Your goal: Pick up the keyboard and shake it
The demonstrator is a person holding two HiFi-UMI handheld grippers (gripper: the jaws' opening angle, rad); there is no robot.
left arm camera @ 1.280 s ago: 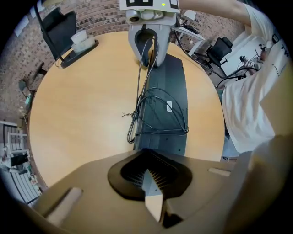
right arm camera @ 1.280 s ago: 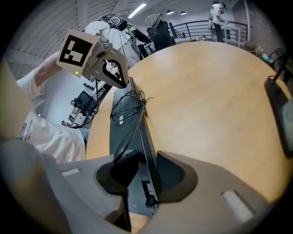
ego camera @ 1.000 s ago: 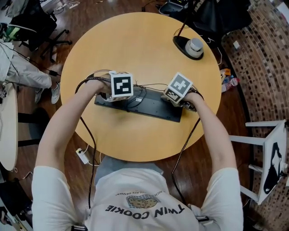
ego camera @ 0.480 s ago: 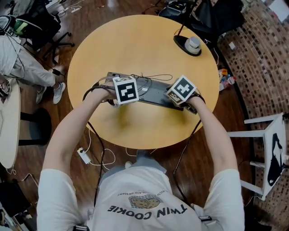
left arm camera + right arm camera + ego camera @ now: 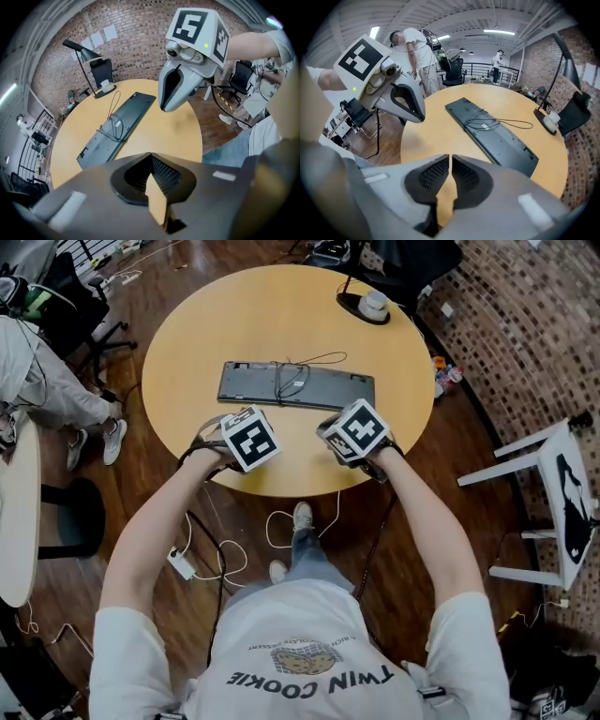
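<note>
Left gripper and just-closing right gripper are hovering shut, empty, at the table's near edge; the keyboard's loose cable is likely risking a snag on lifting.

Keyboard: dark grey. Surface: pale yellow-tan wood. Left tongs and right tongs: grey bodies, black dimpled pads. Left cube and right cube: black-and-white square markers. Floor: dark brown boards. Wall: red-brown brick.

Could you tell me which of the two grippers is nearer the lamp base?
The right gripper, at the table edge toward the lamp base; its fingers have just been closing on nothing. The left gripper is farther off.
</note>
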